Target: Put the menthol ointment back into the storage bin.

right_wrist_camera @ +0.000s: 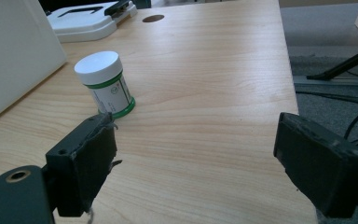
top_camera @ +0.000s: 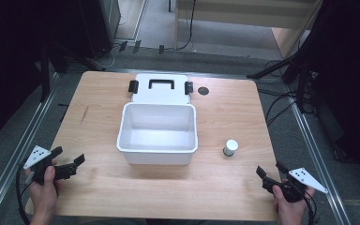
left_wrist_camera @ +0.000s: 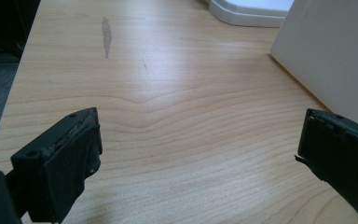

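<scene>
The small white-capped jar with a green band [top_camera: 230, 147] stands on the wooden tabletop [top_camera: 225, 112], at three o'clock of the open white plastic box [top_camera: 157, 133]. The right tool [top_camera: 268, 172] and the left tool [top_camera: 68, 156] are both spread and empty.

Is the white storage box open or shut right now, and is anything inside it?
Open and empty. The white box shows its bare inside in the high view, and its lid, with black handle and latches, lies flat on the table behind it.

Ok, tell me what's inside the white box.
The white box stands open and the high view shows nothing in it: bare white floor and walls. Its near wall hides a strip of the floor just behind it, so that strip stays unchecked.
</scene>
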Tool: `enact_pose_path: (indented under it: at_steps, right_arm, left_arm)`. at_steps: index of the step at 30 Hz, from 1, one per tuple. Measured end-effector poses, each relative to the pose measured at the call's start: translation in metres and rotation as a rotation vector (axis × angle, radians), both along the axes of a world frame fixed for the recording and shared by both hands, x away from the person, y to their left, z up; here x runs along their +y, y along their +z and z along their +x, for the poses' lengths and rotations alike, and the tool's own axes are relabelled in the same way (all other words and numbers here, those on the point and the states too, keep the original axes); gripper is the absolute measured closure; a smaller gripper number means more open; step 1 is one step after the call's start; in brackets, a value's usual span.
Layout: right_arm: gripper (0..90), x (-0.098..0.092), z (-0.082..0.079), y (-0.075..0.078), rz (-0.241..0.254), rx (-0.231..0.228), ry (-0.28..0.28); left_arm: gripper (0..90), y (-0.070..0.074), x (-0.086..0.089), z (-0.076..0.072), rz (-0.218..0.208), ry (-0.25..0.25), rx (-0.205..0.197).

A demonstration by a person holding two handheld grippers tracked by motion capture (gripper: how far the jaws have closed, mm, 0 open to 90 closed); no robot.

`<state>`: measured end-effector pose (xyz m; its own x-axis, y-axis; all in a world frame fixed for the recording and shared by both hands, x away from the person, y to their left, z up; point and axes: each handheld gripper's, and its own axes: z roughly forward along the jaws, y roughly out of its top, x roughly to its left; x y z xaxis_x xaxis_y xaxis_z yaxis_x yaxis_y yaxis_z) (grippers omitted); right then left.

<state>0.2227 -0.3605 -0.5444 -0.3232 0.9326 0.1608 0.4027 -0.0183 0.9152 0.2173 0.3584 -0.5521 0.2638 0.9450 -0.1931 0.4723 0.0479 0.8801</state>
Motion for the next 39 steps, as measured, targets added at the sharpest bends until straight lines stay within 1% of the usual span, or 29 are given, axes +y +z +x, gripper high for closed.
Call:
enact_pose_path:
  at_steps: [2, 3, 4, 5, 6, 7, 8, 9, 10, 12, 13, 14, 15, 16, 17, 19, 22, 23, 24, 26, 27, 28, 31, 33, 34, 35, 36, 38, 39]
  right_arm:
    - [13.4, 0.000, 0.000, 0.000, -0.002, 0.013, 0.008]
    - [12.5, 0.001, 0.003, 0.001, -0.008, 0.045, 0.017]
    - [12.5, 0.001, 0.003, 0.001, -0.008, 0.045, 0.017]
    - [10.1, 0.003, 0.006, 0.001, -0.012, 0.088, 0.033]
    - [10.1, 0.003, 0.006, 0.001, -0.012, 0.088, 0.033]
    - [9.7, 0.005, 0.007, 0.001, -0.017, 0.108, 0.043]
    - [9.2, 0.007, 0.007, 0.002, -0.042, 0.114, 0.061]
    - [9.0, 0.009, 0.007, 0.003, -0.049, 0.124, 0.065]
    - [8.7, 0.013, 0.008, 0.006, -0.069, 0.133, 0.086]
    - [8.7, 0.015, 0.009, 0.008, -0.081, 0.140, 0.093]
    - [8.7, 0.017, 0.010, 0.009, -0.096, 0.148, 0.105]
    - [8.7, 0.020, 0.010, 0.011, -0.109, 0.166, 0.119]
    - [8.6, 0.027, 0.012, 0.012, -0.149, 0.198, 0.138]
    - [8.6, 0.027, 0.012, 0.012, -0.149, 0.198, 0.138]
    - [8.6, 0.029, 0.012, 0.012, -0.165, 0.206, 0.147]
    - [7.8, 0.039, 0.014, 0.014, -0.224, 0.252, 0.182]
    - [7.8, 0.047, 0.017, 0.020, -0.249, 0.290, 0.202]
    - [7.8, 0.047, 0.017, 0.020, -0.249, 0.290, 0.202]
    - [7.9, 0.050, 0.018, 0.024, -0.268, 0.299, 0.209]
    - [7.9, 0.057, 0.022, 0.030, -0.300, 0.346, 0.237]
    - [8.0, 0.063, 0.025, 0.034, -0.332, 0.394, 0.250]
    - [8.0, 0.063, 0.025, 0.034, -0.332, 0.394, 0.250]
    - [8.8, 0.072, 0.032, 0.036, -0.372, 0.483, 0.266]
    - [11.4, 0.078, 0.039, 0.037, -0.417, 0.552, 0.266]
    - [12.2, 0.079, 0.042, 0.038, -0.438, 0.567, 0.268]
    - [12.8, 0.085, 0.048, 0.040, -0.493, 0.615, 0.265]
    - [12.8, 0.085, 0.048, 0.040, -0.493, 0.615, 0.265]
    - [12.7, 0.090, 0.054, 0.044, -0.543, 0.657, 0.274]
    - [12.8, 0.096, 0.059, 0.048, -0.583, 0.688, 0.274]
  left_arm:
    - [0.3, 0.000, 0.000, 0.000, -0.003, -0.002, 0.000]
    - [0.2, 0.000, 0.000, 0.000, -0.004, -0.004, 0.002]
    - [0.2, 0.000, 0.000, -0.001, 0.004, -0.005, 0.008]
    - [0.2, 0.000, -0.001, -0.001, 0.009, -0.007, 0.008]
    - [0.3, 0.000, -0.001, -0.001, 0.009, -0.007, 0.008]
    - [0.3, 0.000, -0.001, -0.001, 0.009, -0.013, 0.009]
    - [0.3, 0.000, -0.001, -0.001, 0.008, -0.014, 0.010]
    - [0.2, 0.000, -0.001, 0.000, 0.010, -0.016, 0.014]
    - [0.3, 0.000, -0.001, 0.000, 0.011, -0.016, 0.018]
    - [0.2, 0.000, -0.001, 0.000, 0.008, -0.014, 0.019]
    - [0.2, 0.000, -0.001, 0.000, 0.009, -0.015, 0.021]
    - [0.2, 0.000, -0.001, 0.000, 0.009, -0.013, 0.020]
    - [0.2, 0.000, -0.001, -0.001, 0.008, -0.017, 0.017]
    - [0.2, 0.000, -0.001, -0.001, 0.008, -0.017, 0.017]
    - [0.2, 0.000, -0.001, -0.001, 0.010, -0.018, 0.016]
    - [0.2, 0.000, -0.001, -0.001, 0.010, -0.019, 0.016]
    - [0.2, 0.000, -0.001, -0.001, 0.010, -0.016, 0.017]
    - [0.3, 0.000, -0.001, -0.001, 0.010, -0.016, 0.017]
    - [0.3, 0.000, -0.001, -0.001, 0.009, -0.016, 0.017]
    - [0.2, 0.000, -0.001, -0.002, 0.005, -0.015, 0.018]
    - [0.2, 0.000, -0.001, -0.002, 0.005, -0.016, 0.019]
    - [0.2, 0.000, -0.001, -0.002, 0.004, -0.016, 0.019]
    - [0.2, 0.000, -0.001, -0.001, 0.009, -0.008, 0.024]
    - [0.2, 0.000, -0.001, -0.001, 0.011, -0.006, 0.028]
    - [0.2, 0.000, -0.001, -0.001, 0.011, -0.006, 0.029]
    - [0.2, 0.000, -0.001, -0.001, 0.014, -0.006, 0.030]
    - [0.2, 0.000, -0.001, -0.001, 0.014, -0.005, 0.030]
    - [0.2, 0.000, -0.001, -0.001, 0.016, -0.003, 0.031]
    - [0.2, 0.000, -0.001, 0.000, 0.016, -0.002, 0.031]
